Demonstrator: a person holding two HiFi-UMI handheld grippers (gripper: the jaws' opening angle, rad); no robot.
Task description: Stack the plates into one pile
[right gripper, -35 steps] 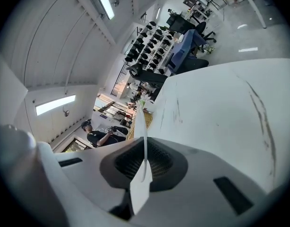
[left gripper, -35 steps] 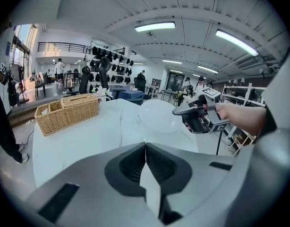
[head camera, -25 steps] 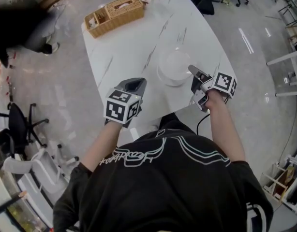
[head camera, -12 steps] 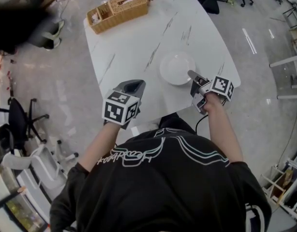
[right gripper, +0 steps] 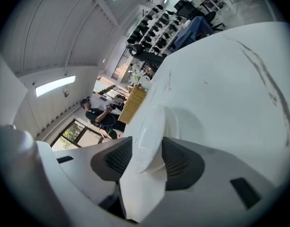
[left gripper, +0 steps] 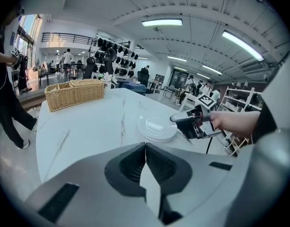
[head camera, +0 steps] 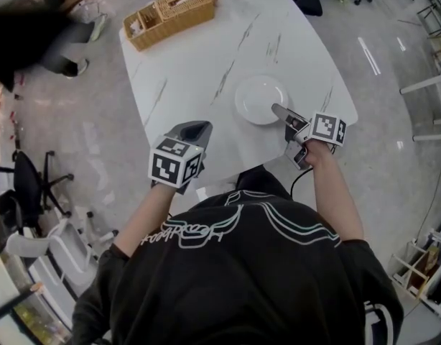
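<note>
Although the wicker basket (head camera: 170, 16) at the table's far corner, well ahead of the left gripper (head camera: 194, 129), seems to play no part in the job, it is the only other thing on the marble table (head camera: 184, 70). The left gripper hangs over the near edge with its jaws pressed together and nothing between them. It is well apart from the plates and points out across bare tabletop.

Ahead of that gripper and off to its right lies the pile of plates (head camera: 258, 98), resting flat on the table. In the left gripper view its edge shows more than one rim, one nested on another.

Right of the pile, the right gripper (head camera: 278, 110) reaches in over the near rim. Its jaws have just been opening and now stand apart. The top plate's rim lies between them, and the pads do not appear to pinch it. From that gripper's own view the plate runs forward from the jaws, with clear table beyond.

No loose plate shows anywhere else on the table, so the stacking looks as good as done. What seems left is to draw the right gripper back off the rim without dragging the top plate askew.
</note>
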